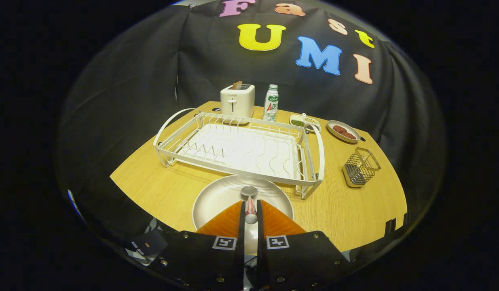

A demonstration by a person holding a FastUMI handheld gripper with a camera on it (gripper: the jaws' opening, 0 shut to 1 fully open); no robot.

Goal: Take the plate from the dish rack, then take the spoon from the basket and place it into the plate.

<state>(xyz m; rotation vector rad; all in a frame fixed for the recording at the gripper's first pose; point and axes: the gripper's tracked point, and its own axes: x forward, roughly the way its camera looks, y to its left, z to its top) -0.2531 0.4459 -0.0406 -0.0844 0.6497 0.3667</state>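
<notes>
A white wire dish rack with curved handles is lying across the middle of the wooden surface, its tines bare. Behind it, toward the far edge, a cream toaster is standing with a slice of toast poking up, and a small white bottle is standing just beside it. Further right, a little dish of greens and an oval dish of brown pieces are sitting near the far right edge, with the square wire basket well apart from the rack, near the right edge. At the near edge, the round, pale plate is lying flat just in front of the rack. Over it, the gripper is holding its orange ribbed jaws narrowly closed on the spoon, both pressing its handle, the metal bowl pointing ahead above the plate.
</notes>
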